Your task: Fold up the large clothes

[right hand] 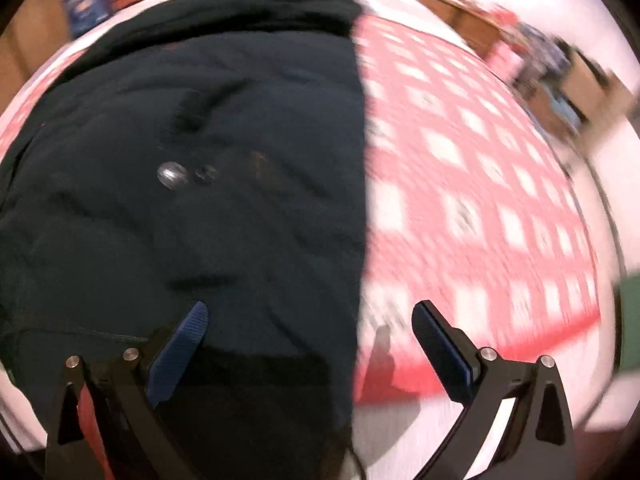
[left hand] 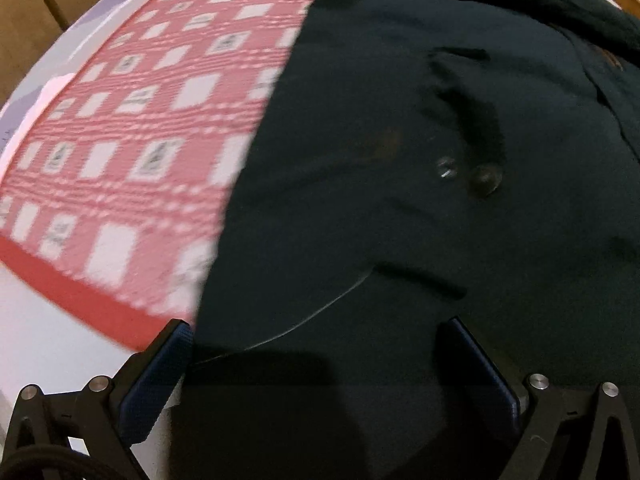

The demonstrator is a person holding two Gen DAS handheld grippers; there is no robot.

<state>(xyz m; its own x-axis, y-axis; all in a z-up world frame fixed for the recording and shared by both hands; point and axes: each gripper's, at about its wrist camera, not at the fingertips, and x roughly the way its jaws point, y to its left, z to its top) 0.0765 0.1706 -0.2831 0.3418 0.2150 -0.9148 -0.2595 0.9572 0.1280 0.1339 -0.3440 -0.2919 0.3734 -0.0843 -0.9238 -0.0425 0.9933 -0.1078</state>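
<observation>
One dark garment (left hand: 400, 160) lay spread over one red-and-white checked cloth (left hand: 140, 120), which covered a white surface (left hand: 48, 320). In the left wrist view the garment filled the right and centre of the picture, its straight edge running diagonally from the upper middle down to the lower left, with the checked cloth showing to the left of it. In the right wrist view the same garment (right hand: 200, 200) filled the left side, and the checked cloth (right hand: 480, 200) showed to the right.

Two small round metal fasteners (left hand: 468, 174) sat side by side near the middle of the garment; both appeared again in the right wrist view (right hand: 186, 174). Several shallow creases crossed the fabric. A thin pale line of stitching (left hand: 320, 312) curved across the garment close to the left gripper.

The left gripper (left hand: 316, 356) hovered low over the garment's near part, its jaws spread wide with nothing between them; one blue-padded finger (left hand: 160, 380) sat at the garment's edge, the other over the dark fabric. The right gripper (right hand: 316, 344) was likewise held wide and empty, straddling the garment's right edge: one finger (right hand: 180, 352) over the dark fabric, the other over the checked cloth. Both views were blurred, the right one more so.
</observation>
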